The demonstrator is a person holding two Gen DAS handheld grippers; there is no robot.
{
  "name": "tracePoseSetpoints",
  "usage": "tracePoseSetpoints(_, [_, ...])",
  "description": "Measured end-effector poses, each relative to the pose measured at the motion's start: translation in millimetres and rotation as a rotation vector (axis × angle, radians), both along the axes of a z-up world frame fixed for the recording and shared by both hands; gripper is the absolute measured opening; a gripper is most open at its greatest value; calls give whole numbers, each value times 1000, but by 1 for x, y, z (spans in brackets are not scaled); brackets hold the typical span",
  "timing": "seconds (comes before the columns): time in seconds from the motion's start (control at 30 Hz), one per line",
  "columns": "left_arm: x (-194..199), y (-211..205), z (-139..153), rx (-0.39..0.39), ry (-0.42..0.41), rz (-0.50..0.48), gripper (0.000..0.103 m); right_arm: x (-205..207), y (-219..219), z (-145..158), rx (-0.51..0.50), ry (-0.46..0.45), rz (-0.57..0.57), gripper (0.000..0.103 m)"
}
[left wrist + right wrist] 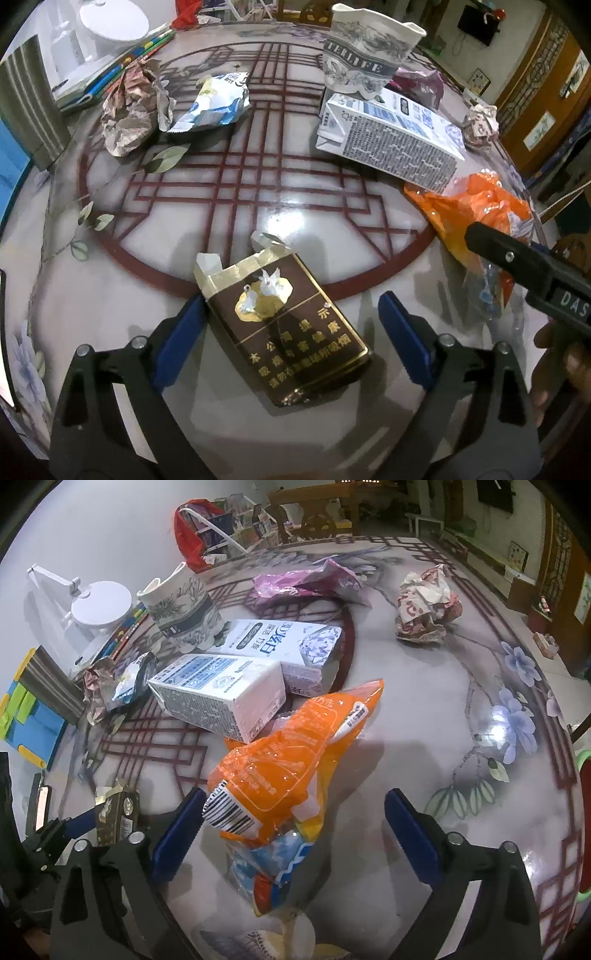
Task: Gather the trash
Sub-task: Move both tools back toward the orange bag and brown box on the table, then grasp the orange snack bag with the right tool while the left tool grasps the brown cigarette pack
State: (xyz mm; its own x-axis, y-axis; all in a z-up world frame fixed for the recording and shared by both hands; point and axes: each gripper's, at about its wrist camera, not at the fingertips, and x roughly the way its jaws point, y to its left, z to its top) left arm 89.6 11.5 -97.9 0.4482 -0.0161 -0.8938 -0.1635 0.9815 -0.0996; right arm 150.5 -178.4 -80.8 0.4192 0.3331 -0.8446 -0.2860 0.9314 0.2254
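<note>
The torn brown cigarette pack (284, 332) lies flat on the near table (258, 229), bracketed by the left gripper (291, 325), long axis skewed across its wide jaws; the crumpled orange plastic wrapper (284, 775) is likewise straddled by the right gripper (295, 819), jaws wide, nothing gripped.

table (258, 229): glossy, red lattice print | on it: cigarette pack (284, 332), orange wrapper (288, 771), milk cartons (221, 698)

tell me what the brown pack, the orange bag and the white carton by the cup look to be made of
Brown pack: glossy printed card, probably; torn foil liner shows at its open top.
Orange bag: thin shiny plastic film, wrinkled, clear in parts.
White carton: coated paperboard, it seems; folded seams, crisp edges, matte print.
</note>
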Motion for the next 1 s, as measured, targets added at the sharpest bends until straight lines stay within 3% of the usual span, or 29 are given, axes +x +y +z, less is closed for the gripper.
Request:
tracePoseSetpoints(0.2, [0, -1, 2, 13, -10, -9, 70, -1, 3, -2, -15, 7, 16, 62])
tracePoseSetpoints(0.3, [-1, -1, 3, -7, -11, -15, 69, -3, 3, 0, -30, 1, 18, 51])
tracePoseSetpoints(0.33, [-2, -2, 3, -13, -12, -18, 68, -4, 3, 1, -36, -3, 20, 51])
tracePoseSetpoints(0.4, [-3, -3, 5, -8, -12, -28, 50, -6, 3, 3, -40, -9, 25, 49])
tracePoseSetpoints(1.0, [-15, -12, 32, -43, -110, -65, 49, -38, -36, 40, -26, -86, -39, 46])
